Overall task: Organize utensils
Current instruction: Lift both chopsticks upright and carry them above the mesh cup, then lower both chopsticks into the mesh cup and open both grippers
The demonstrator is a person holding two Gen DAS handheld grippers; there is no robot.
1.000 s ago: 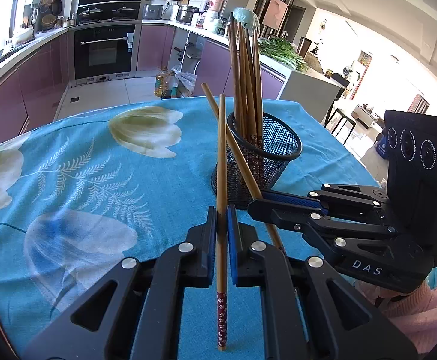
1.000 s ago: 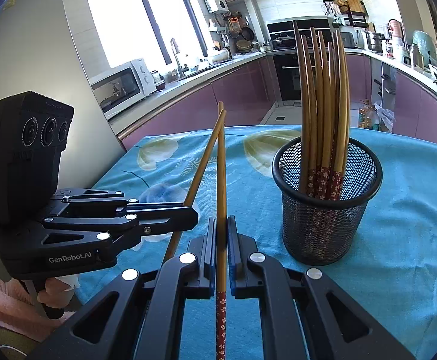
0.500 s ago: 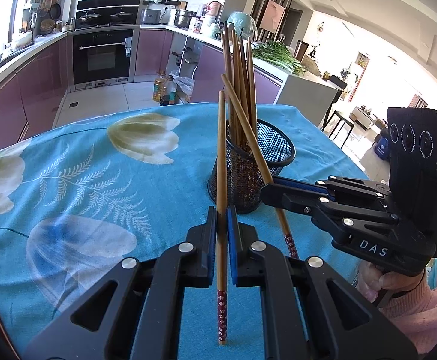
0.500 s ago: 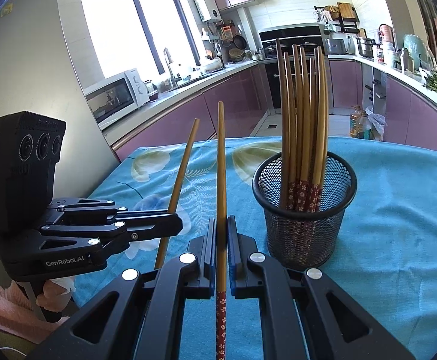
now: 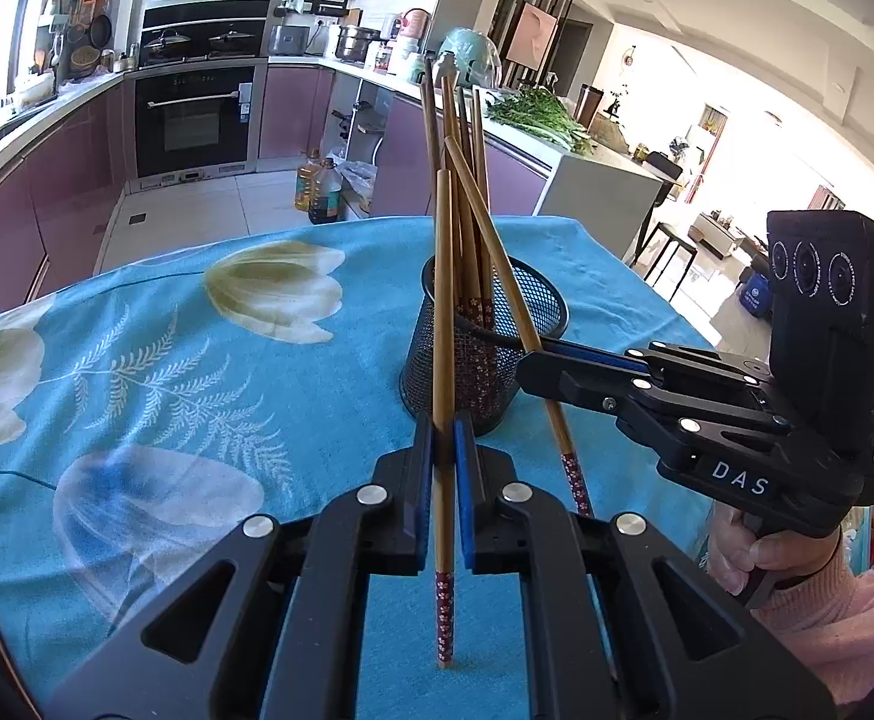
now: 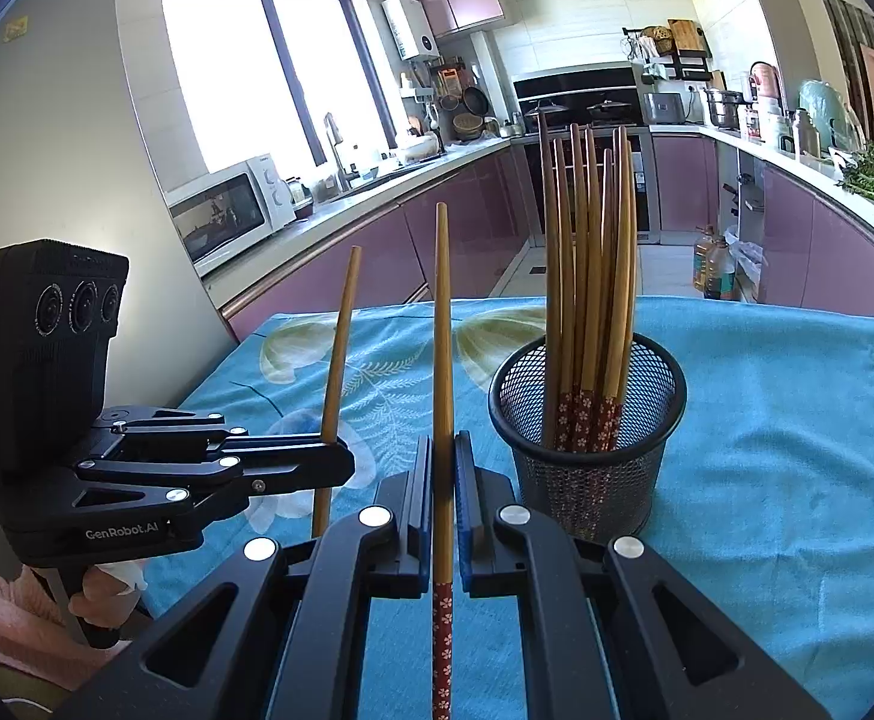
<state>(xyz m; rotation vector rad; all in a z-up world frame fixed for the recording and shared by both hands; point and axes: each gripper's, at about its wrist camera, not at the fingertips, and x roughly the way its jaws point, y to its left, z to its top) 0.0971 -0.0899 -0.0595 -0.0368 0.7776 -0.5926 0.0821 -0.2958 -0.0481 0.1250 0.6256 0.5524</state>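
Since the earlier frame, the right tongs' chopstick has swung from crossing low in front of the left tongs to leaning across the rim of the mesh cup (image 5: 491,348), and the cup now sits nearer both cameras. Left tongs (image 5: 444,462): jaws narrow, clamped on one chopstick (image 5: 444,324) held nearly upright, its patterned end hanging below the jaws above the counter (image 5: 167,372). Right tongs (image 6: 444,480): jaws likewise narrow, gripping a second chopstick (image 6: 443,336), plain tip up, patterned end toward the camera. Relative to the right tongs, the cup stands just ahead and to the right; relative to the left tongs, it stands directly ahead, just beyond the held stick. A bundle of chopsticks (image 6: 587,276) already stands in the cup, patterned ends down. A person's hand in a pink sleeve (image 5: 761,552) holds the right tool's handle.

Progress, as judged: most sticks appear stowed; no loose ones show on the visible cloth. Remaining are the two held chopsticks, each to be lifted over the rim and released patterned end down among the others. The tall bundle could deflect an entering stick.
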